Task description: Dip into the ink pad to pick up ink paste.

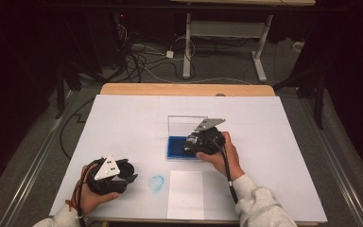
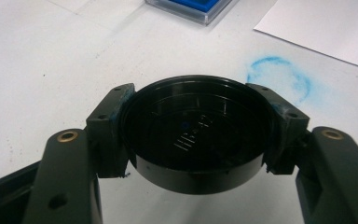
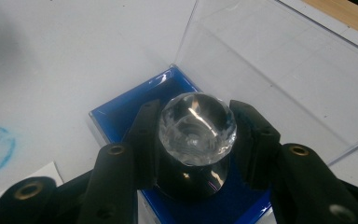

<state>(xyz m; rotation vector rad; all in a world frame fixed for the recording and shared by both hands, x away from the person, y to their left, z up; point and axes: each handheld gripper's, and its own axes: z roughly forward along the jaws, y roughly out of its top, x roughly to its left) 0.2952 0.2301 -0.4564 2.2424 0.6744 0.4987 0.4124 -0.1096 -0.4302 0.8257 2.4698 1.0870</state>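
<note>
My right gripper (image 3: 196, 144) is shut on a stamp (image 3: 197, 123) that has a clear faceted knob and a black body. The stamp stands on the blue ink pad (image 3: 116, 114), whose clear lid (image 3: 279, 70) is raised behind it. From above, the right gripper (image 1: 192, 144) sits over the ink pad (image 1: 176, 146) at the table's middle. My left gripper (image 2: 196, 109) is shut on a round black cap (image 2: 196, 140), open side up, held just above the table. The left gripper (image 1: 124, 177) is at the front left.
A blue ring of ink (image 1: 157, 182) marks the white table cover between my hands. It also lies just beyond the cap (image 2: 279, 79). A white sheet of paper (image 1: 185, 194) lies near the front edge. The wooden table edge (image 1: 184, 89) runs along the back.
</note>
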